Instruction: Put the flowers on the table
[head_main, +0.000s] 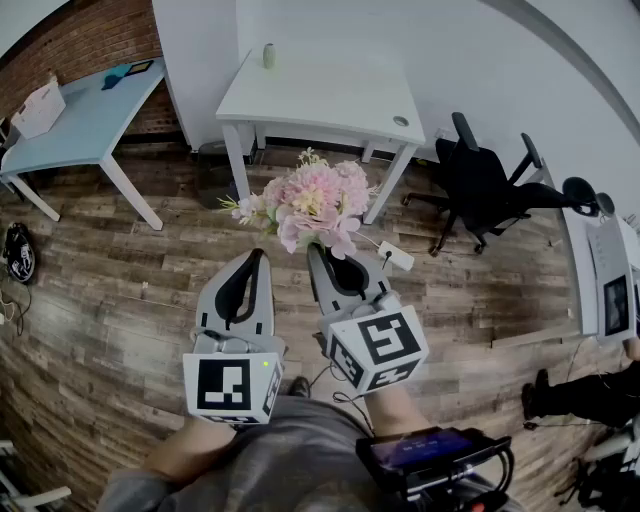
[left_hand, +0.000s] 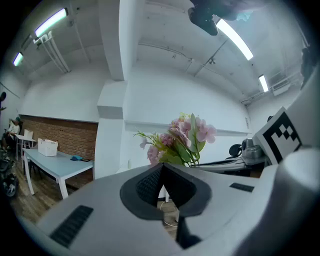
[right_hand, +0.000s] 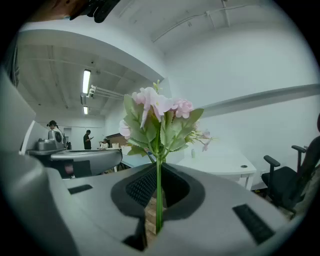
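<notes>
The right gripper is clamped on the thin green stem of the flowers, the pink blooms standing upright just past its jaw tips. The bunch hangs over the wood floor, seemingly short of the white table. Just beside it, the left gripper is closed with nothing between its jaws

I can read no words, numbers or brand names anywhere. The marker cube on my left gripper and the one on my right gripper carry only black-and-white square patterns, no letters, and the screen at the right edge is too small to read
</notes>
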